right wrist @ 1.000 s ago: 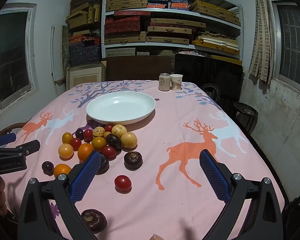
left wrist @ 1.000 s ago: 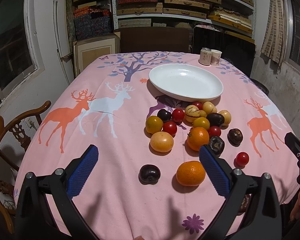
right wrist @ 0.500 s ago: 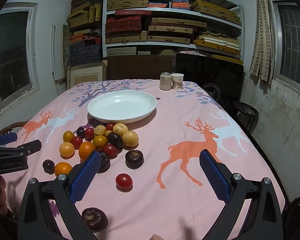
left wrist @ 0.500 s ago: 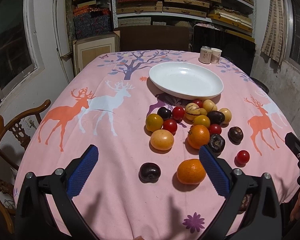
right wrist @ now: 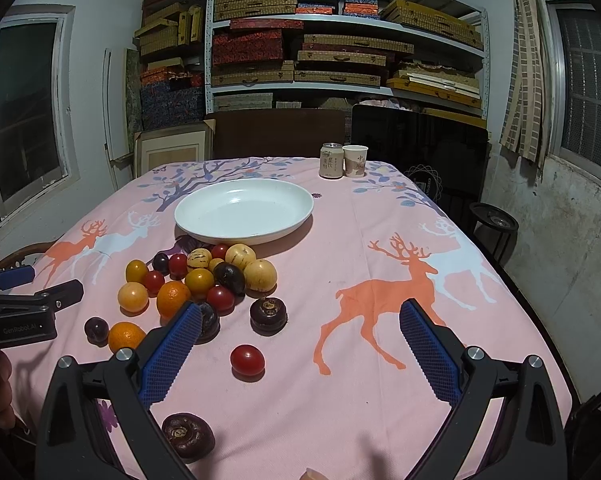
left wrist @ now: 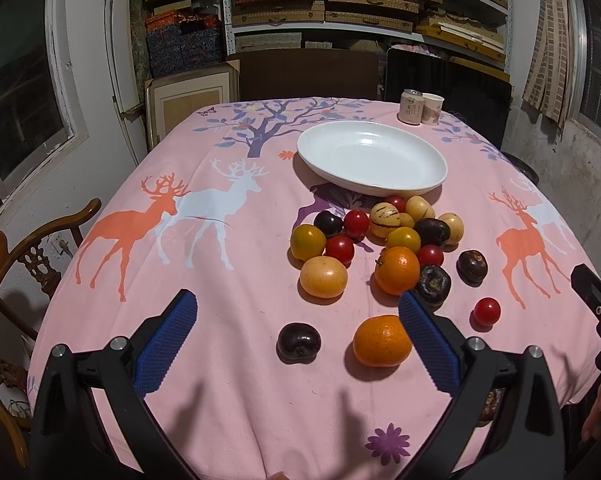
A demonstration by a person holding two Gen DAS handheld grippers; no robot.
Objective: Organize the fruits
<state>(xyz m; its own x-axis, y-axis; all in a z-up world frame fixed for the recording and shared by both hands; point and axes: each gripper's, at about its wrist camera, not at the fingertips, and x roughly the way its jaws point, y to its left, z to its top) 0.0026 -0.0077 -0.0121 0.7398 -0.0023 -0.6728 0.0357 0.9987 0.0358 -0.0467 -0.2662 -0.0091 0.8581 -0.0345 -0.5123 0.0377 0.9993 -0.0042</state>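
left claw (left wrist: 296,336): held wide open above the near edge of the counter (left wrist: 220,264), nothing gripped. a dark plum (left wrist: 299,342) is seen between its fingers, resting on the pink deer-print cloth; an orange (left wrist: 382,341) lies just inside the right finger, apart from the plum.

right claw (right wrist: 300,344): held wide open, nothing gripped. a red cherry tomato (right wrist: 247,360) is seen between its fingers, nearer the left one; a dark mangosteen (right wrist: 187,436) lies close below the left finger, at the near edge of the counter.

fruit heap (left wrist: 380,236): placed ahead of the left claw and ahead-left of the right claw, on the cloth. yellow, orange, red and dark purple pieces are bunched together, many touching. a second mangosteen (right wrist: 268,314) sits slightly apart on the heap's right side.

white plate (right wrist: 204,216): set beyond the heap, its near rim just behind the farthest fruits; no fruit is held in it.

can (right wrist: 331,161) and paper cup (right wrist: 355,161): stood side by side far ahead, past the plate, near the far edge of the counter.

shelves of boxes (right wrist: 340,48): seen against the back wall.
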